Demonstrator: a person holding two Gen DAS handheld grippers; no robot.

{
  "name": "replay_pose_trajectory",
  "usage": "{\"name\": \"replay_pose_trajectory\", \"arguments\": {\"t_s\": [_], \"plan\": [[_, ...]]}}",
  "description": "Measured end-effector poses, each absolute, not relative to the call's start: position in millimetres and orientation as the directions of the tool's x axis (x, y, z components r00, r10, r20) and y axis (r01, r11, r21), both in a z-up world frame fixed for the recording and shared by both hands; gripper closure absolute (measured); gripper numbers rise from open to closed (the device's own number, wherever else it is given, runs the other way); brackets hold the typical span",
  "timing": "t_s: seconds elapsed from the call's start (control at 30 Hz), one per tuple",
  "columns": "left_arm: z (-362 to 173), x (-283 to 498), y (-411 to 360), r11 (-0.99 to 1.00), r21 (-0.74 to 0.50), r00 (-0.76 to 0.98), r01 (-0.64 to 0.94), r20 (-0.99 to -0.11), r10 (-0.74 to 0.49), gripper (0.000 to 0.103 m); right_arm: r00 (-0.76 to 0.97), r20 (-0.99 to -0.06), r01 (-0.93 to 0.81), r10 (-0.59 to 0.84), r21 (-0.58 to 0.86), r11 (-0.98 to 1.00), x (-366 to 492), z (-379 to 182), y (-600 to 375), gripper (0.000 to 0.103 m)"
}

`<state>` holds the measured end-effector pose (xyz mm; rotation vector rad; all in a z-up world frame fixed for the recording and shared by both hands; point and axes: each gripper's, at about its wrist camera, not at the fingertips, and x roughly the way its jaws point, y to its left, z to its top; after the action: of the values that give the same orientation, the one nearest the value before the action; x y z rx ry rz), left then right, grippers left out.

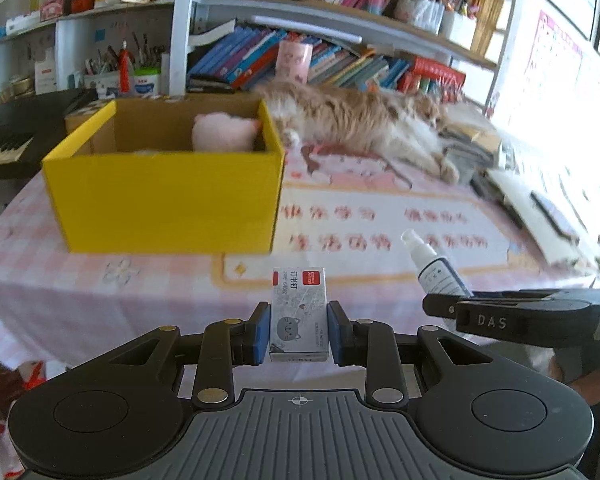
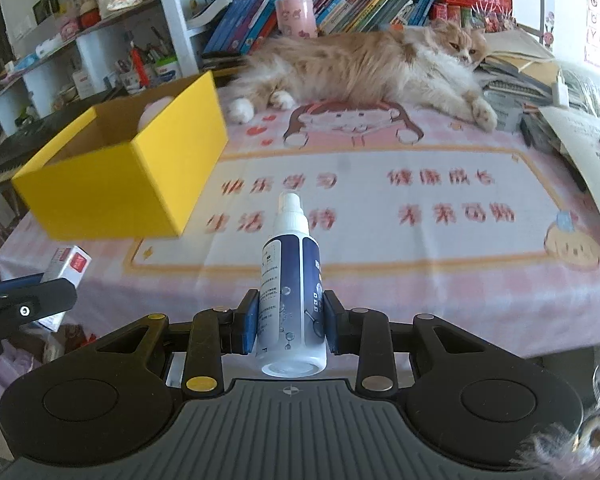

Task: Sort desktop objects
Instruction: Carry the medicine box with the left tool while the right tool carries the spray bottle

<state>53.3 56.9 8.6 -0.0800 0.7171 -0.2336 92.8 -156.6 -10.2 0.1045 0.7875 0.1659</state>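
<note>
My left gripper is shut on a small grey staple box with a red label and a cat drawing, held above the table's near edge. Ahead and left of it stands an open yellow box with a pink plush toy inside. My right gripper is shut on a white and dark blue spray bottle, nozzle pointing away. In the right wrist view the yellow box is at the left, and the staple box in the left gripper's fingers shows at the far left. The right gripper's fingers and the spray bottle show at the right of the left wrist view.
A long-haired orange and white cat lies across the back of the table. A pink printed cloth covers the table. Books and papers are piled at the right. Shelves with books stand behind, and a piano keyboard is at the left.
</note>
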Motion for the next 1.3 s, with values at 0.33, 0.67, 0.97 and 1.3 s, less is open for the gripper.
{"name": "replay_pose_trajectory", "arguments": {"t_s": [0.33,0.67,0.97,1.3], "plan": [[4.0,11.3,89.4,0.984,-0.151,0.726,0.098,-0.665,-0.175,0.075,0.641,-0.726,-0.176,0.249,0.177,0.968,57.8,-22.4,-119.3,0.073],[6.5,-2.0,102.6,0.987,-0.151,0.742,0.062,-0.654,-0.147,0.075,0.619,-0.72,-0.301,0.313,0.15,0.942,47.7,-17.7,-88.0,0.073],[11.3,0.3,106.8,0.986,-0.153,0.764,0.074,-0.627,-0.154,0.075,0.644,-0.697,-0.343,0.316,0.107,0.933,45.4,-8.6,-78.7,0.073],[14.4,-0.2,112.5,0.987,-0.142,0.775,0.078,-0.614,-0.15,0.075,0.656,-0.678,-0.374,0.332,0.091,0.923,45.0,-3.3,-66.4,0.073]]}}
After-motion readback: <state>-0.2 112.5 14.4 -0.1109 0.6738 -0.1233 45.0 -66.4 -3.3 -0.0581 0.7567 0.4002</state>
